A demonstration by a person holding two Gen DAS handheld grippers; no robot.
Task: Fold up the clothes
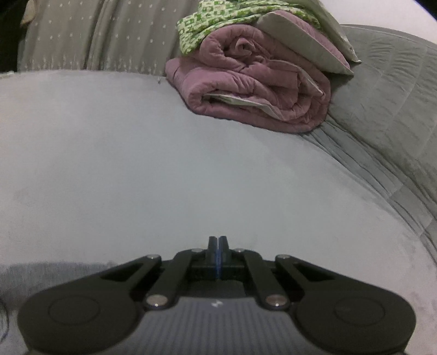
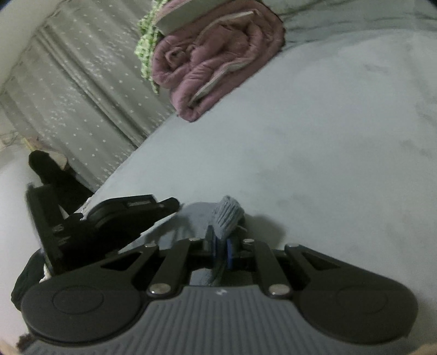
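Left gripper point(image 1: 218, 240) is sitting fully clenched in its own wrist view, the two black fingers pressed flat together with nothing between them, hovering over a pale grey bed surface point(image 1: 136, 163). Right gripper point(image 2: 221, 240) is grasping a grey-blue ribbed knit garment point(image 2: 228, 215): the cloth is pinched between the blue-padded fingers, its ribbed hem sticking up and forward past the fingertips, more of it trailing back down between the fingers toward the camera. So the task's cloth is sitting in the right gripper, low over the near part of the bed, with its shadow falling on the sheet just beside it. In the right wrist view the left gripper's black body is showing at the left edge, just beside the right one, near the bed's edge; its fingertips are hard to make out there. At the far side of the bed a rolled mauve quilted blanket point(image 1: 254, 84) is lying, with a green-and-white patterned cloth point(image 1: 207, 24) and a flat greyish cushion or folded piece point(image 1: 300, 41) stacked on top of it. Behind the bed a grey curtain with small white specks point(image 1: 95, 35) is hanging. A grey quilted cover point(image 1: 387, 109) is running along the right side in the left wrist view. The right wrist picture is tilted and slightly blurred.
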